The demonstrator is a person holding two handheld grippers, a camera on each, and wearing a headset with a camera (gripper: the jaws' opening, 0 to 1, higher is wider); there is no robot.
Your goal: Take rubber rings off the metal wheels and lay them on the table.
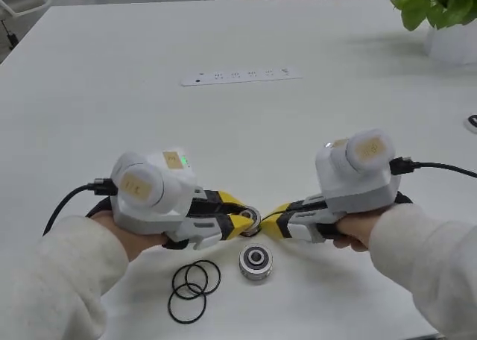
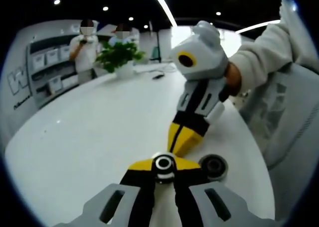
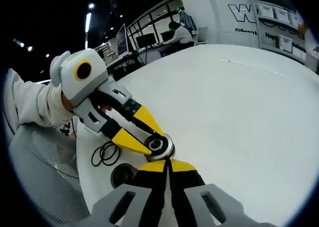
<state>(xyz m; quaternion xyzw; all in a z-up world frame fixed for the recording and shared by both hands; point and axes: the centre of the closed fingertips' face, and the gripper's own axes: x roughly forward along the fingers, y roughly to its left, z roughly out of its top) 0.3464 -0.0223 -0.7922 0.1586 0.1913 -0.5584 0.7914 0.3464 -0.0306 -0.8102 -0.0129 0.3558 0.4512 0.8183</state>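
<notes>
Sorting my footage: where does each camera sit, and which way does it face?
Head view: on the headset, facing down at the table; left sleeve and right sleeve show.
Left gripper view: on the left tongs, facing the right tongs; right sleeve shows.
Right gripper view: on the right tongs, facing the left tongs; left sleeve shows.
Shared: all three see the held wheel.

On the table, rubber rings just left of a wheel, power strip well behind.

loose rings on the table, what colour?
Black rubber rings, clearest in the head view.
</notes>
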